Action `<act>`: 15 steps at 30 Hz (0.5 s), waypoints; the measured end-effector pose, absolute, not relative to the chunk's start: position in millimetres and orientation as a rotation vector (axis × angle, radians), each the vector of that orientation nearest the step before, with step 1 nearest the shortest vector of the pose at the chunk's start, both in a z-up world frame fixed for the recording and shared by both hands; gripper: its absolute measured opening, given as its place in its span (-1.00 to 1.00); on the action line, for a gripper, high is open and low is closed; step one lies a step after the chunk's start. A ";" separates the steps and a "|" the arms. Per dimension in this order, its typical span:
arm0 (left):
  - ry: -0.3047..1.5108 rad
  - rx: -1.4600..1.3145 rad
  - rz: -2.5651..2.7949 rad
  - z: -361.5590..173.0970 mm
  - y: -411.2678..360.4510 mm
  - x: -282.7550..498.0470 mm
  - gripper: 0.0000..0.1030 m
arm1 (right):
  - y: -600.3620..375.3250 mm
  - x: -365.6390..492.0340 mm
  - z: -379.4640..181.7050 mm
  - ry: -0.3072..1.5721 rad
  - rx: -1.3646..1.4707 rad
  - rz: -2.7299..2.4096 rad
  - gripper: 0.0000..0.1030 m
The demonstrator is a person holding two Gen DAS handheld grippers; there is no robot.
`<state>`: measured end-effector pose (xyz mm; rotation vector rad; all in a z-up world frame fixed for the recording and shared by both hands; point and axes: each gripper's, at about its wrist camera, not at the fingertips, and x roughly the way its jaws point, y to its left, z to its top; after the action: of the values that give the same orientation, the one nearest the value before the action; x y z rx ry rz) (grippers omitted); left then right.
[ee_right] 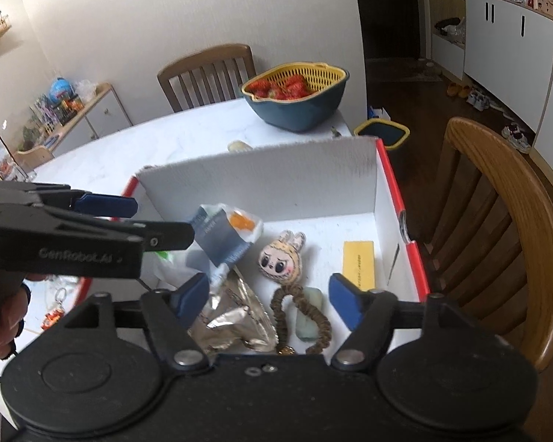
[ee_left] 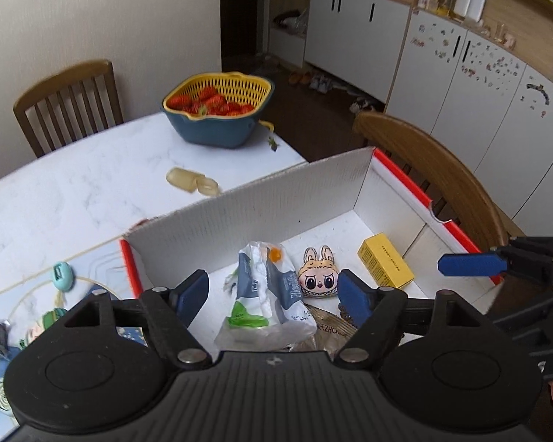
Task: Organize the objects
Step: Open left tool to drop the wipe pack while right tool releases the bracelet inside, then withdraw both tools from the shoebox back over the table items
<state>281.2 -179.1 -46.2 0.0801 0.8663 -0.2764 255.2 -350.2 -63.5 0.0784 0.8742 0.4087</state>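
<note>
Where the left claw (ee_left: 272,294) hangs, the gold packet (ee_left: 328,326) lies half-hidden.

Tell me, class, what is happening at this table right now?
A person holds two sets of tongs above an open white box on the table. The left tongs and right tongs are both open and empty. In the box lie a tissue pack, a bunny-eared charm, a yellow carton, a foil packet and a brown scrunchie. A strawberry colander stands further back on the table.
</note>
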 end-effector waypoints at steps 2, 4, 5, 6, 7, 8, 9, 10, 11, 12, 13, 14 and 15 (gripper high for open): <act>0.851 0.076 -0.281 -40.8 -174.1 275.7 0.51 | -347.8 251.4 -58.1 0.854 0.085 0.416 0.58; 0.831 0.067 -0.287 -35.9 -168.1 270.4 0.53 | -343.9 247.2 -52.7 0.832 0.084 0.418 0.66; 0.821 0.063 -0.292 -33.3 -165.0 267.7 0.53 | -341.7 245.1 -50.2 0.824 0.083 0.420 0.69; 0.814 0.058 -0.296 -30.9 -161.2 265.1 0.54 | -339.7 242.8 -47.9 0.817 0.084 0.420 0.71; 0.808 0.051 -0.300 -28.8 -157.3 263.0 0.54 | -337.0 240.6 -45.6 0.811 0.088 0.417 0.73; 0.801 0.043 -0.304 -26.9 -153.0 260.7 0.54 | -334.2 238.0 -43.4 0.805 0.092 0.415 0.74; 0.796 0.034 -0.309 -25.2 -148.1 258.5 0.54 | -331.4 235.8 -41.4 0.800 0.096 0.415 0.75; 0.792 0.026 -0.315 -23.5 -143.2 256.4 0.54 | -327.9 233.1 -39.2 0.795 0.101 0.413 0.75; 0.787 0.022 -0.318 -22.0 -138.3 254.1 0.54 | -324.5 230.6 -37.1 0.789 0.105 0.411 0.76; 0.780 0.018 -0.320 -20.4 -132.7 251.5 0.54 | -321.0 228.3 -34.7 0.783 0.108 0.409 0.78; 0.774 0.014 -0.321 -18.8 -127.0 249.4 0.54 | -316.9 226.1 -32.3 0.776 0.111 0.406 0.79; 0.768 0.009 -0.324 -17.2 -121.3 246.7 0.54 | -312.9 223.6 -30.3 0.769 0.115 0.403 0.81; 0.764 0.002 -0.327 -15.7 -115.1 245.0 0.54 | -308.4 221.2 -28.0 0.761 0.119 0.399 0.83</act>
<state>245.0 -115.1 -15.7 0.0024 0.7638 -0.3272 221.2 -308.4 -28.0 0.1187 0.7606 0.3987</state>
